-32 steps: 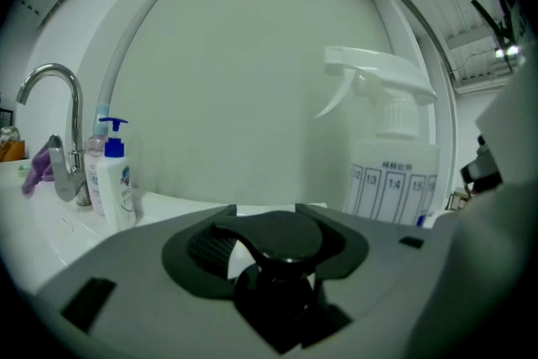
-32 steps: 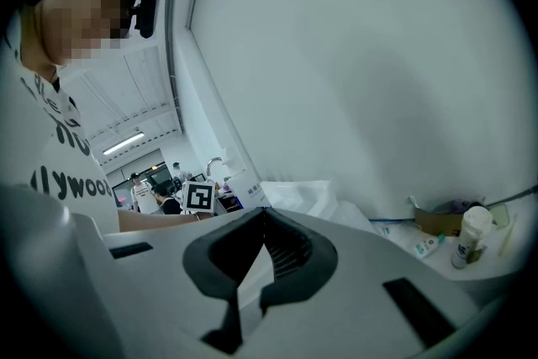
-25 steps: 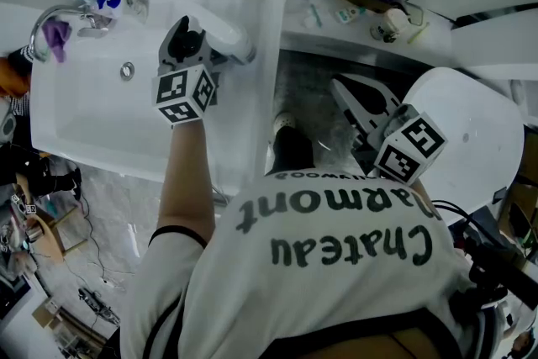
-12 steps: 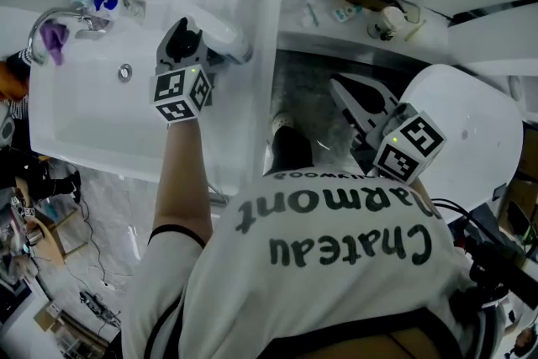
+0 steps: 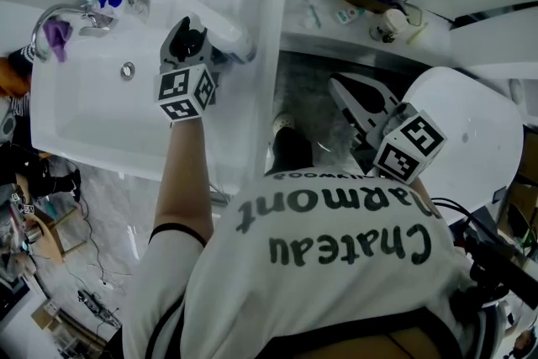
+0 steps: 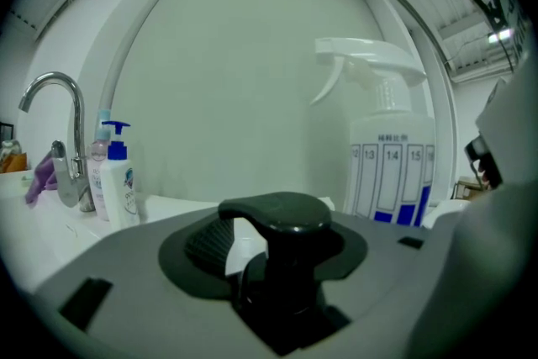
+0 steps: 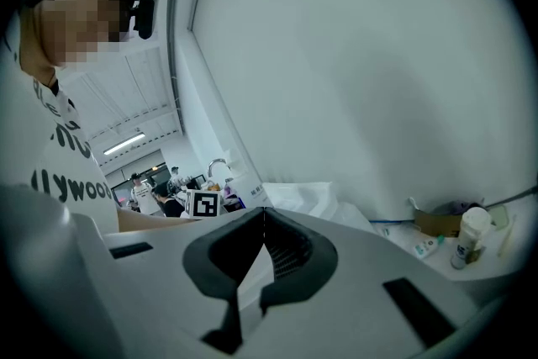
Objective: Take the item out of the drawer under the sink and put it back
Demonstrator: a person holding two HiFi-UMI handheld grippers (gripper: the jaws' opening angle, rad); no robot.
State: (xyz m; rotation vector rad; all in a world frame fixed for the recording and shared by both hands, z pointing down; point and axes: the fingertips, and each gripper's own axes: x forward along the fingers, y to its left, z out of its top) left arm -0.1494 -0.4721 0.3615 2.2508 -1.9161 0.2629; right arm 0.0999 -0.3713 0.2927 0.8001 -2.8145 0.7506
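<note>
White trigger spray bottle with blue liquid [image 6: 391, 155] stands upright on the right rim of the white basin [image 5: 92, 118], just right of the nearer left gripper [image 6: 245, 246], whose jaws are spread and empty. The right gripper [image 7: 265, 219], tips pressed together, is well apart.

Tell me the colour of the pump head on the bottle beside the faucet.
Blue pump head on a white bottle; clearest in the left gripper view.
</note>
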